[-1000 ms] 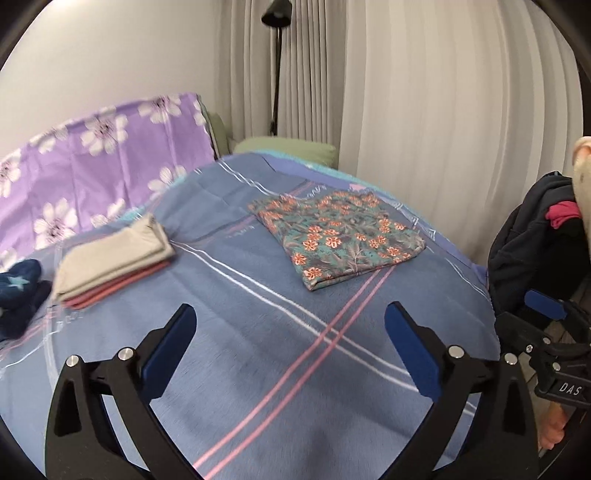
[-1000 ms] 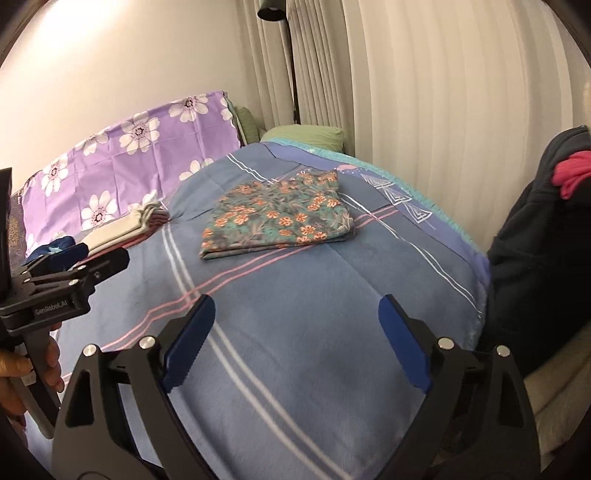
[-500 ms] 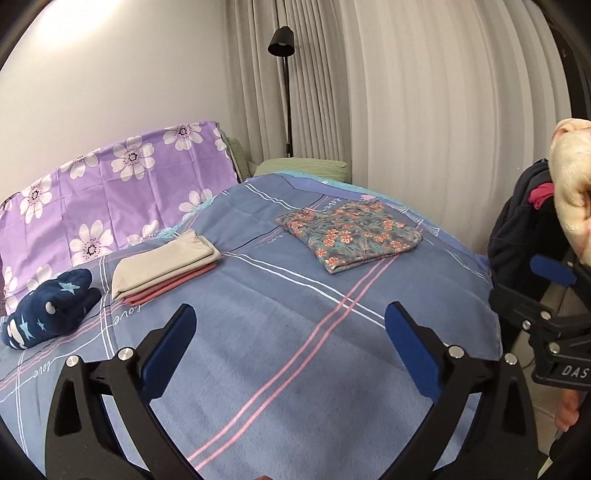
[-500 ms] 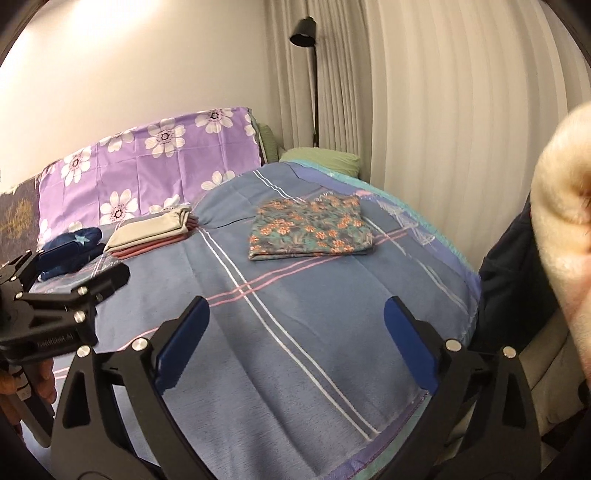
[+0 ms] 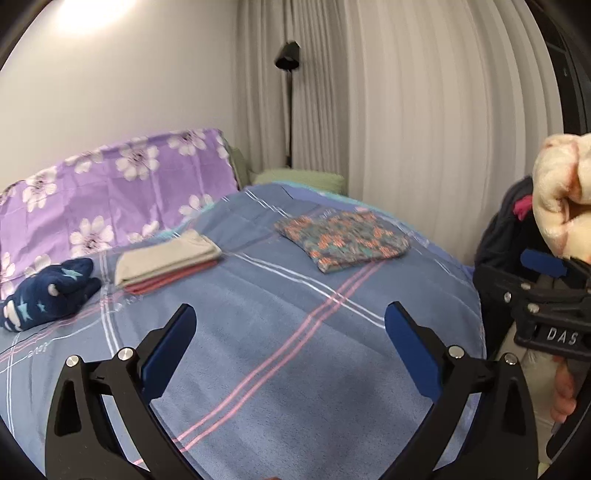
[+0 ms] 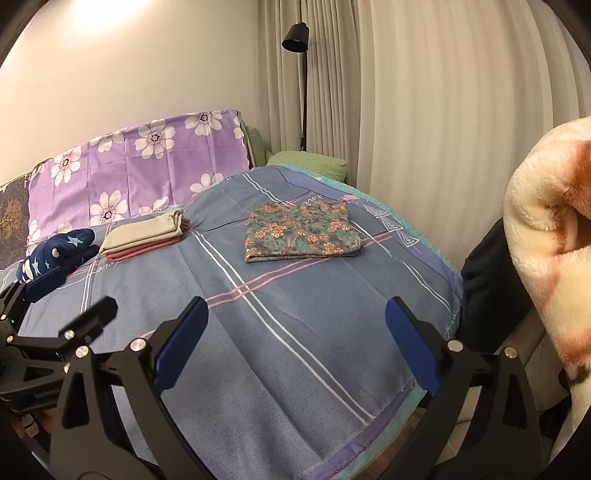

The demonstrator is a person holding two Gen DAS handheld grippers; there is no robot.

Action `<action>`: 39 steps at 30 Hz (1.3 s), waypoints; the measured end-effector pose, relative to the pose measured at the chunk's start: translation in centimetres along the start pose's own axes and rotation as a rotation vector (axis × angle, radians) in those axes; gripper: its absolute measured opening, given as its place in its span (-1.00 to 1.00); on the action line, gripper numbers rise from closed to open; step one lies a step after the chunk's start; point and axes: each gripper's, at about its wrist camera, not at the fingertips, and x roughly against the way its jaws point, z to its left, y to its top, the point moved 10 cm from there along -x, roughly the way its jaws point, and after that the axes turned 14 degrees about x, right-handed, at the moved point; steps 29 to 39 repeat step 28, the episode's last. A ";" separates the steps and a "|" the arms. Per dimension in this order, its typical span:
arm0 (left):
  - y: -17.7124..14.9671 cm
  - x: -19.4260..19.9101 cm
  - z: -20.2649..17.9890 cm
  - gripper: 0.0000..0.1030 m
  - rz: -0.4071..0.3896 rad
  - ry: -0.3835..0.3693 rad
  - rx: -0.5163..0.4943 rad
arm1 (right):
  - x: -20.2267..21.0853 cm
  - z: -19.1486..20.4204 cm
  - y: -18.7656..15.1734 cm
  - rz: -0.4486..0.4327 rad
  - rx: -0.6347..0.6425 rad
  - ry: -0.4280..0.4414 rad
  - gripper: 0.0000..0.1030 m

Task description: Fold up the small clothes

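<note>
While both tools hang above the blue plaid bedspread (image 6: pixel 295 332), the left gripper (image 5: pixel 290 328) and right gripper (image 6: pixel 295 325) stand spread wide, holding nothing. "DAS" reads on the right tool's body. The folded floral garment (image 6: pixel 303 232) lies flat mid-bed, the beige-and-pink stack (image 6: pixel 146 236) nearer the pillows. Since a second ago both cameras have pulled back, bringing a cream fleece (image 6: pixel 550 258) into view at right

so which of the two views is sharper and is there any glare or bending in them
The right wrist view is sharper: the floral folded cloth shows a crisp print. In the left wrist view that cloth is smeared by motion blur. Both views bend the curtain pleats with fisheye curve, vignette black at the corners, and carry a bright light patch on the wall upper left.
</note>
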 end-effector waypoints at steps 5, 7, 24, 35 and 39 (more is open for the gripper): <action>-0.4 0.0 0.2 0.97 0.012 0.000 0.000 | 0.1 0.2 0.0 0.002 0.007 -0.001 0.91; -0.6 -0.1 0.3 0.97 0.021 -0.004 0.001 | 0.0 0.2 -0.1 0.006 0.005 0.000 0.91; -1.9 -1.0 0.0 0.97 0.067 -0.005 -0.011 | -0.8 0.2 -1.0 0.038 0.002 0.009 0.91; -2.1 -1.1 0.0 0.97 0.075 -0.003 -0.009 | -0.9 0.2 -1.1 0.041 0.004 0.013 0.91; -2.1 -1.1 0.0 0.97 0.075 -0.003 -0.009 | -0.9 0.2 -1.1 0.041 0.004 0.013 0.91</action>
